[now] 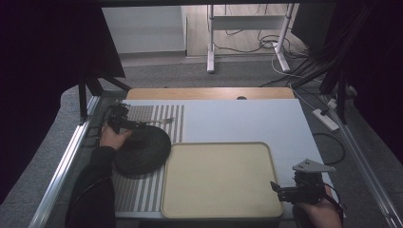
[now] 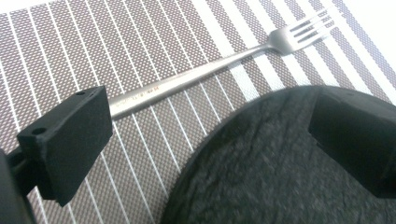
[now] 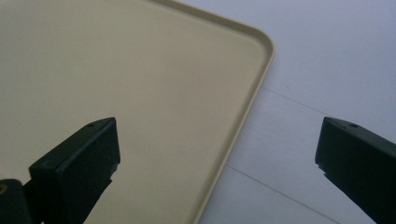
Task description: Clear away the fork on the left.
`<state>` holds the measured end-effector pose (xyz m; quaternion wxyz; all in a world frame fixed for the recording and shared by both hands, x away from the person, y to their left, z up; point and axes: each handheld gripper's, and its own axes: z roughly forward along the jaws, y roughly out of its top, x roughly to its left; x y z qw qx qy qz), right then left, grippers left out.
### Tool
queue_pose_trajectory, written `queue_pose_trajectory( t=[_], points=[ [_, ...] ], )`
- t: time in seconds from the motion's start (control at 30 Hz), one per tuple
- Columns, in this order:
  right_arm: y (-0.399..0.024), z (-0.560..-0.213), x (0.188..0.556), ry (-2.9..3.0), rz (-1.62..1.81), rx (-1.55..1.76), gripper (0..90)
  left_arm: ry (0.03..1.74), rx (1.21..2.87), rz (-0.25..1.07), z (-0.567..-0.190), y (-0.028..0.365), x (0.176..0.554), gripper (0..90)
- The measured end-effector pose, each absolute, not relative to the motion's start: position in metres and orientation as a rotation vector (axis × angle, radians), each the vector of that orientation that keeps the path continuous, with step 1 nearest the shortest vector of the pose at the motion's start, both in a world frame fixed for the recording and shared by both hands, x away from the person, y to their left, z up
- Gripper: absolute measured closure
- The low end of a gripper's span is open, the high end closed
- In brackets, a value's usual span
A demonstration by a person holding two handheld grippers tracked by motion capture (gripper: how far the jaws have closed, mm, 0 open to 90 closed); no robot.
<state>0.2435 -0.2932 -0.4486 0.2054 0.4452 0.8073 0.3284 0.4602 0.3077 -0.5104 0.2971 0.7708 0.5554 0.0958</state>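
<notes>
nearest the person, the right gripper (image 1: 285, 192) hovers with jaws spread wide over the near right corner of the empty beige tray (image 1: 266, 152), holding nothing. farther off, the left gripper (image 1: 124, 124) is spread too, one jaw beside the fork (image 2: 196, 74), the other above the dark round plate (image 1: 142, 149); both lie on the striped placemat (image 1: 138, 194). likely a reach for the plate rim or the fork; closing comes next. beyond the white table (image 1: 247, 118), grey floor, cables and a stand.
</notes>
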Motion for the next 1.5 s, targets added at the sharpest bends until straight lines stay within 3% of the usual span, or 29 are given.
queue_pose_trajectory(
  t=[0.13,0.37,0.57,0.63,0.67,0.87,1.5],
  points=[
    [-0.293,-0.449,0.244,2.252,0.913,1.240,0.5,1.498,2.052,0.267,-0.513,0.311,0.470,1.3],
    [-0.293,-0.449,0.244,2.256,0.915,1.240,0.5,1.499,2.049,0.312,-0.513,0.319,0.479,24.0],
    [-0.293,-0.449,0.244,2.259,0.915,1.238,0.4,1.576,2.047,0.317,-0.519,0.326,0.488,69.0],
    [-0.293,-0.449,0.244,2.259,0.917,1.238,0.4,1.601,2.072,0.336,-0.524,0.324,0.492,82.4],
    [-0.293,-0.449,0.244,2.262,0.918,1.237,0.4,1.608,2.077,0.343,-0.525,0.324,0.494,85.1],
    [-0.293,-0.449,0.244,2.271,0.917,1.229,0.5,1.656,2.088,0.375,-0.530,0.326,0.501,88.8],
    [-0.290,-0.449,0.243,2.289,0.908,1.197,0.4,1.580,2.242,0.136,-0.520,0.316,0.478,88.9]
  ],
)
